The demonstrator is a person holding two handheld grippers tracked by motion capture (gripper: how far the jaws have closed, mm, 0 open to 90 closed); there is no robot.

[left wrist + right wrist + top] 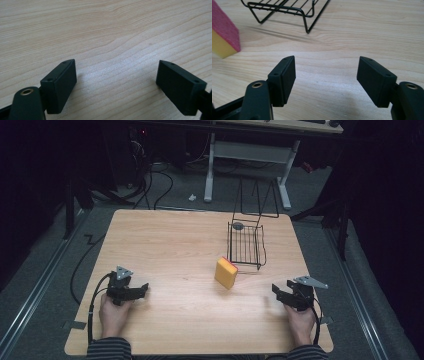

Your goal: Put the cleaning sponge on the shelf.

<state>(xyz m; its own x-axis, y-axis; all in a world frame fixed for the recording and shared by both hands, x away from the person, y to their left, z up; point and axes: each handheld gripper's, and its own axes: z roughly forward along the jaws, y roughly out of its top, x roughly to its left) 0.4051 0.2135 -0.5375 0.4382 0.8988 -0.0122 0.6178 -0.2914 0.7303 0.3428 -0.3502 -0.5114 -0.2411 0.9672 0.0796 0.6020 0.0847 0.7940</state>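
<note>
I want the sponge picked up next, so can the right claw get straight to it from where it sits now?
Probably yes. The right claw is open and holds nothing, and only bare table lies between it and the sponge. The wire rack stands just behind the sponge, not in the path.

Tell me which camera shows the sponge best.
The high view: the whole sponge stands on edge on the table, just in front of the wire rack. The right gripper view catches one corner of it at the left edge, pink above yellow. The left gripper view faces bare wood.
</note>
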